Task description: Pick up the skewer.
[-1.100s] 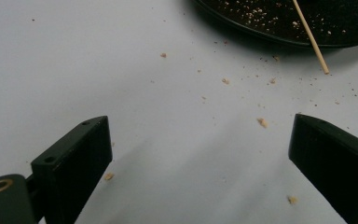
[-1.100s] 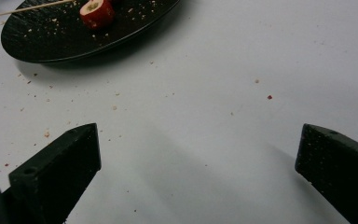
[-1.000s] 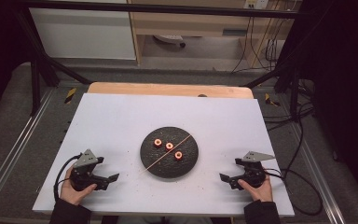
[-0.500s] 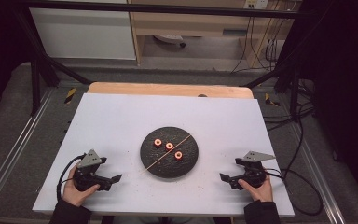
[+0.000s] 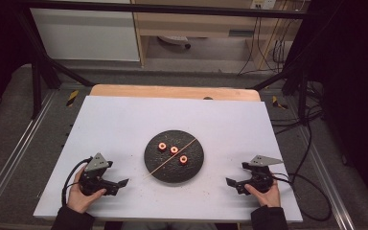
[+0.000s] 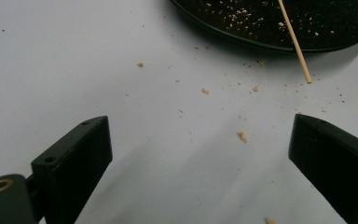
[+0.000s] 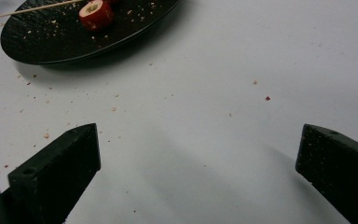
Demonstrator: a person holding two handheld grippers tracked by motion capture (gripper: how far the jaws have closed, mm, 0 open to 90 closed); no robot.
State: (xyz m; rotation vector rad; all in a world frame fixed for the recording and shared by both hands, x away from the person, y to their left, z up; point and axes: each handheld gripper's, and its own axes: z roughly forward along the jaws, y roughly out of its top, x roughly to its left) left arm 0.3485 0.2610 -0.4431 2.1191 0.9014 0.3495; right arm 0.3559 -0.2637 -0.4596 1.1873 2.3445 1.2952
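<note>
A round black plate (image 5: 174, 167) sits mid-table with three red round pieces (image 5: 174, 150) on it. A thin wooden skewer (image 5: 170, 158) lies across the plate, its near end poking over the rim. My left gripper (image 5: 120, 186) rests on the table left of the plate, jaws wide open and empty. In the left gripper view (image 6: 198, 126) the skewer tip (image 6: 298, 51) and plate rim (image 6: 242, 39) lie ahead. My right gripper (image 5: 233, 186) rests right of the plate, also open and empty. The right gripper view (image 7: 198, 128) shows the plate (image 7: 51, 37) and one red piece (image 7: 96, 14) at upper left.
Crumbs (image 6: 242, 136) are scattered on the white tabletop (image 5: 124, 124) around the plate. A wooden strip (image 5: 172, 92) runs along the far table edge. Metal frame rails and cables flank the table.
</note>
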